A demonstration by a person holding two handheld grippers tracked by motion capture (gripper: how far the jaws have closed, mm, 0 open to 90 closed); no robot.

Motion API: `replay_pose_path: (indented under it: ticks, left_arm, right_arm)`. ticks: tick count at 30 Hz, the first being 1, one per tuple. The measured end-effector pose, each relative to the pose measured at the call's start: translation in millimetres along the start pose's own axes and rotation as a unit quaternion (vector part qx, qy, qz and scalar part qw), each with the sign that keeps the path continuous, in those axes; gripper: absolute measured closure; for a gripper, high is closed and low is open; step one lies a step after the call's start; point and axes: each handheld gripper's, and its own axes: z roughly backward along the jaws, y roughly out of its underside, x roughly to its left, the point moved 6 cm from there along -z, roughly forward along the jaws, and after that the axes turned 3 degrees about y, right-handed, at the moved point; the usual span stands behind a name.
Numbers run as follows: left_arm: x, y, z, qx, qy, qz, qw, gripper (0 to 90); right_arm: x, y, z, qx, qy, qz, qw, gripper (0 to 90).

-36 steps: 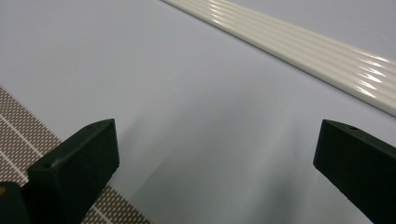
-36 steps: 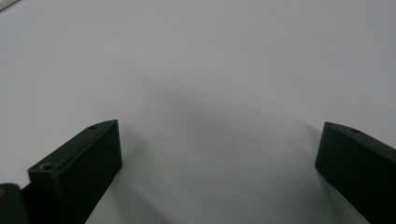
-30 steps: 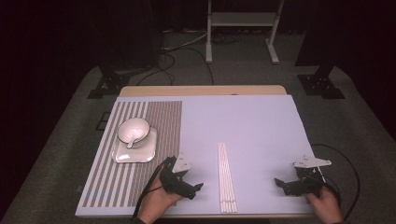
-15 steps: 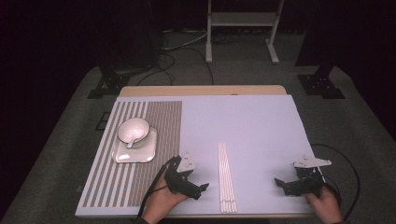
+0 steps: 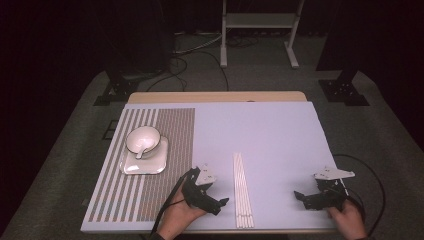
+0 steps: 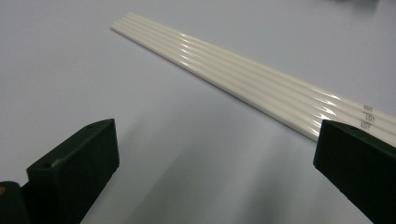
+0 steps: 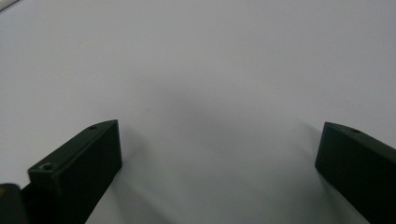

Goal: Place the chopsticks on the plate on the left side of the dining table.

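Chopsticks (image 5: 242,190), white and laid side by side in a tight row, lie on the counter (image 5: 260,135) at lower centre of the high view. Left gripper (image 5: 220,203) sits just left of their near end, jaws spread wide and holding nothing; in the left gripper view the chopsticks (image 6: 243,77) run diagonally ahead of the jaws. Right gripper (image 5: 299,195) rests at lower right, well apart, jaws released over bare counter.

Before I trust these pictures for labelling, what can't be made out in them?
- Printed marks on the white sticks: too small, left gripper view.
- Sticks' near ends: covered by a jaw of the left tongs, cut by the right edge.
- Contents of the bowl: too small, high view.
- Person's forearms: cut by the bottom edge.
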Motion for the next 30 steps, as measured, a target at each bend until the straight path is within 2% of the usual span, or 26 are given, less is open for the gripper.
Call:
replay_pose_path:
  ticks: [30]
  left_arm:
    - [-13.1,-9.8,-21.2,0.001,0.013,-0.01,0.9999,0.0]
  right_arm:
    - [0.0,0.0,0.0,0.0,0.0,0.0,1.0,0.0]
